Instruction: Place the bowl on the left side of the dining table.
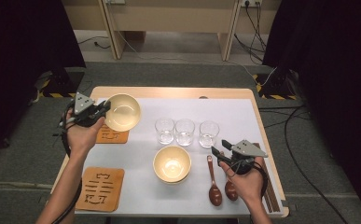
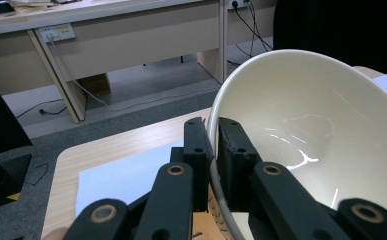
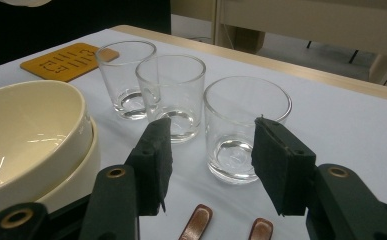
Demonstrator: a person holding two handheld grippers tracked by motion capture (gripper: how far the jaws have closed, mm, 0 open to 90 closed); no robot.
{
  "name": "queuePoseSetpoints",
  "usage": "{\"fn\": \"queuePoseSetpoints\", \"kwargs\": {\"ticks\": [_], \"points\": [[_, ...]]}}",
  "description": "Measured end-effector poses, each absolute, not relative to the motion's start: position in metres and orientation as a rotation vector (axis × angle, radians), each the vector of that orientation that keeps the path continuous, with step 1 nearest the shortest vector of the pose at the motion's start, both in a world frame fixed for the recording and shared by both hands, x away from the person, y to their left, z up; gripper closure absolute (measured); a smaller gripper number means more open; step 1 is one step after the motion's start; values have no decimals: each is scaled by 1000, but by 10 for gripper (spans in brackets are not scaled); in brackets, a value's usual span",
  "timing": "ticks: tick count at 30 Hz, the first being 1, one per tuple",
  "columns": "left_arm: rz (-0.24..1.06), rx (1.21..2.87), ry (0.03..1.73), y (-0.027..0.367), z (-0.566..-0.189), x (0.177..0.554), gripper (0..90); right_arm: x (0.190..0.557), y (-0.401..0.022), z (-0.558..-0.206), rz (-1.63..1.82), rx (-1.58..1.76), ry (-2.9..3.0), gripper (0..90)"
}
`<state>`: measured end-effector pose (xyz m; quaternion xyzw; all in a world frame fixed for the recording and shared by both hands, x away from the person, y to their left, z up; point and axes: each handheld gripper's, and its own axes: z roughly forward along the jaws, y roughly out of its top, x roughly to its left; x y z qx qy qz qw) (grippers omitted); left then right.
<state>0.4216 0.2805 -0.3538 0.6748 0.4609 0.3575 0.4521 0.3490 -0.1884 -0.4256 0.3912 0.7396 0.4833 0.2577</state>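
My left gripper (image 1: 104, 108) is shut on the rim of a cream bowl (image 1: 122, 112), held tilted above the far orange coaster (image 1: 113, 135) at the table's left. In the left gripper view the jaws pinch the bowl (image 2: 321, 135) wall, one inside and one outside. My right gripper (image 1: 219, 150) stands open near the right side, jaws apart with nothing between them, pointing at three clear glasses (image 1: 184, 131). In the right gripper view the nearest glass (image 3: 245, 127) stands just beyond the fingertips. A stack of cream bowls (image 1: 171, 164) sits mid-table.
Two brown spoons (image 1: 214, 184) lie by my right hand, and dark chopsticks (image 1: 271, 198) lie along the right edge. A second orange coaster (image 1: 100, 188) lies at the near left. A white mat (image 1: 225, 112) covers the wooden table. Desks and cables stand beyond.
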Motion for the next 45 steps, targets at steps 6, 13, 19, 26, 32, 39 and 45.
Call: {"fn": "queuePoseSetpoints", "kwargs": {"ticks": [6, 13, 19, 26, 32, 39, 45], "points": [[881, 1656, 1165, 286, -358, 426, 826, 349, -190, -425, 1312, 1065, 2000, 506], [869, 1652, 1211, 291, -362, 434, 826, 349, -189, -425, 1309, 1067, 2005, 506], [862, 1655, 1248, 296, -368, 443, 826, 349, -191, -424, 1315, 1064, 1996, 506], [869, 1667, 1288, 301, -375, 453, 826, 349, -192, -424, 1313, 1069, 1994, 506], [867, 1658, 1320, 306, -381, 460, 826, 349, -191, -424, 1312, 1068, 1996, 506], [863, 1661, 1362, 311, -391, 469, 826, 350, -192, -424, 1313, 1070, 1994, 506], [854, 1673, 1401, 314, -403, 476, 826, 350, -193, -425, 1316, 1074, 1995, 507]]}}
